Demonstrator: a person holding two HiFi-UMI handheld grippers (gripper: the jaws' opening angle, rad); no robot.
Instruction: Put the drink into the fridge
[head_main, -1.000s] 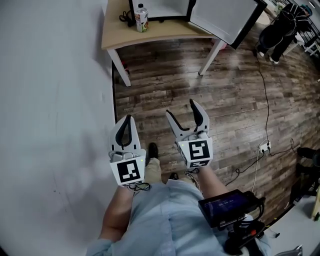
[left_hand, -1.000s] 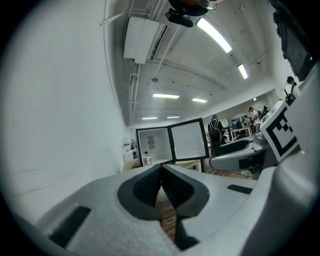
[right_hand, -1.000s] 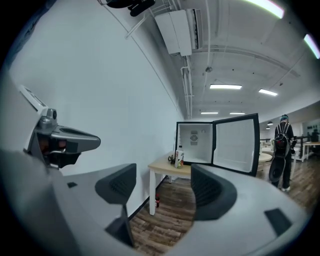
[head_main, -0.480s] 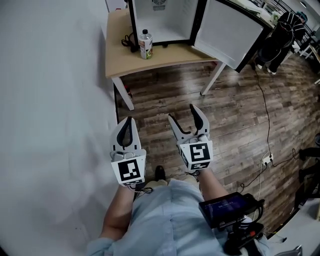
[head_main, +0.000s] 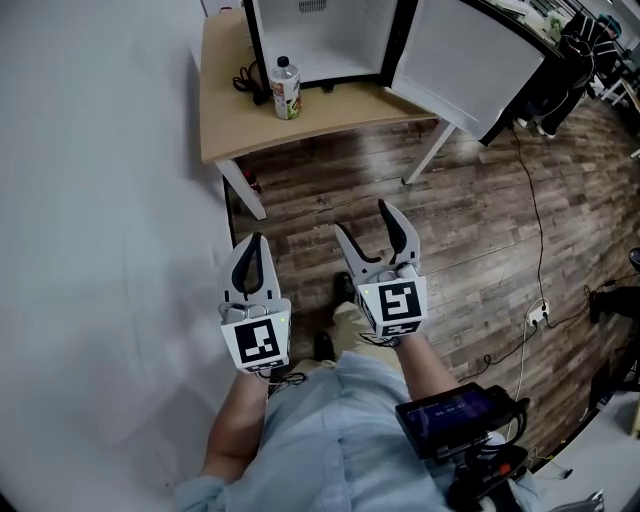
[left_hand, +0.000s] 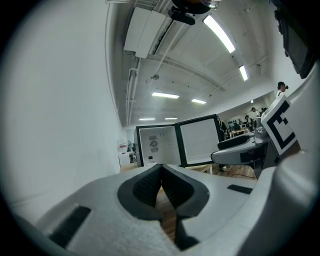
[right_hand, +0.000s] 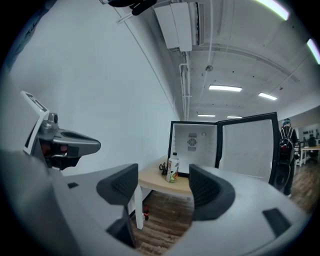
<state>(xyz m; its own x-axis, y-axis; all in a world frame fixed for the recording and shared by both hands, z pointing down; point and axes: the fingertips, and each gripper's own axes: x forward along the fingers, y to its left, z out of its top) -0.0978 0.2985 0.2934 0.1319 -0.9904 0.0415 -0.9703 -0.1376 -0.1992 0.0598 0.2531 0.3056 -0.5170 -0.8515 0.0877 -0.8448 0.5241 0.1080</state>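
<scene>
Ahead of us the worktop (head_main: 235, 125) stands against the wall (head_main: 100, 250) at our left. On it the fridge (head_main: 322, 35) sits at the back, its door (head_main: 462, 58) swung out to the right, past the worktop's edge. The drink (head_main: 286, 88) stands on the worktop just before the fridge's left front corner, with a coil of cable (head_main: 246, 78) just to its left. Our left tongs (head_main: 256, 240) and right tongs (head_main: 363, 218) hang side by side over the floor (head_main: 470, 230), well short of the worktop, the left ones nearer the wall.

fridge (head_main: 320, 40): top cut off by frame edge | drink (head_main: 286, 90): label too small to read
</scene>
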